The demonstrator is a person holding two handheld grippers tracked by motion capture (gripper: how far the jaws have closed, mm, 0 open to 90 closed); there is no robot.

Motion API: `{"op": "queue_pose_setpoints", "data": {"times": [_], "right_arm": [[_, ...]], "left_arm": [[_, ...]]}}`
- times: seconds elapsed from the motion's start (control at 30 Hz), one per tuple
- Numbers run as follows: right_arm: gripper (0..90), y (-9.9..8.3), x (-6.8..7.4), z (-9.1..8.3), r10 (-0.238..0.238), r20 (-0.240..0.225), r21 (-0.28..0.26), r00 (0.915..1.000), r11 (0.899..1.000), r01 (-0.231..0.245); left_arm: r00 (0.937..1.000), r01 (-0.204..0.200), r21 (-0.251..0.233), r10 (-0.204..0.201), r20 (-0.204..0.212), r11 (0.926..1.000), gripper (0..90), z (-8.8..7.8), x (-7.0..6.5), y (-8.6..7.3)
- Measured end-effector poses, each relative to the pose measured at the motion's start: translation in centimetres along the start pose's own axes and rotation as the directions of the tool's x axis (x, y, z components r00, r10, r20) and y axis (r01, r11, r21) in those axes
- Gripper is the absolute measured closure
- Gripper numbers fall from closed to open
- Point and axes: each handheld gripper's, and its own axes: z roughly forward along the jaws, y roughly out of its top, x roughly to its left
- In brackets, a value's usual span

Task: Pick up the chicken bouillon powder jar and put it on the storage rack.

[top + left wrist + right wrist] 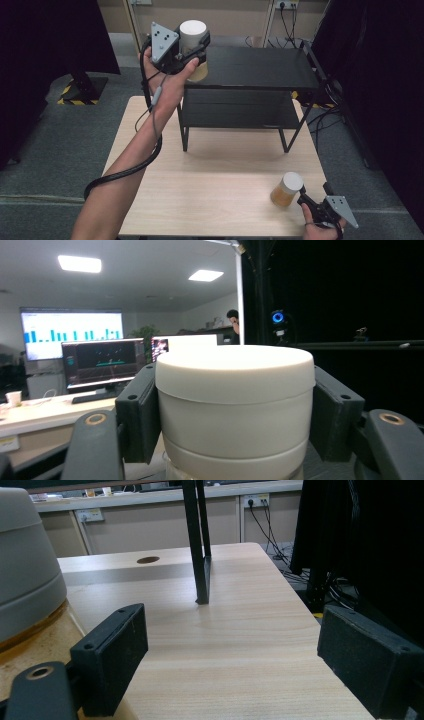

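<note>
Jar (234,405): base cut off, clamped between left fingers (137,415).
Second jar (287,189): on surface (220,200), beside right fingers (112,655), which are apart.

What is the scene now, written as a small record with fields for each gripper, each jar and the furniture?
left gripper: raised at the top shelf's front left corner, shut on the held jar's cap
held jar: white cap, yellowish contents, between the fingers
right gripper: low at the table's near right corner, open, holding nothing
second jar: white cap, yellowish contents, upright on the table, just left of the right gripper
shelf: black, two tiers, standing on the table's far half
table: light wood
</note>
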Motion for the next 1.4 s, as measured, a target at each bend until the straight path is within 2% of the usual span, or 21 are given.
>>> {"op": "queue_pose_setpoints", "data": {"times": [0.2,0.73,1.1,1.4], "right_arm": [[12.9,0.1,0.0,0.0,-0.002,0.000,0.003,1.0000,1.000,0.002],[12.9,0.0,0.0,0.0,-0.006,-0.003,0.003,1.0000,1.000,0.006],[12.9,0.1,0.0,0.0,-0.007,-0.004,0.004,1.0000,1.000,0.007],[12.9,0.0,0.0,0.0,-0.010,-0.004,0.003,0.9999,1.000,0.010]], "left_arm": [[0.9996,-0.011,0.024,0.012,-0.026,0.9997,33.6,1.0,0.0,-0.1],[0.9981,-0.026,0.048,0.029,-0.055,0.9985,33.6,2.3,0.0,-0.7],[0.9978,-0.016,0.062,0.020,-0.063,0.9979,33.6,2.6,0.2,-1.3],[0.9978,0.008,0.059,-0.004,-0.067,0.9982,33.5,2.6,0.5,-1.4]]}}
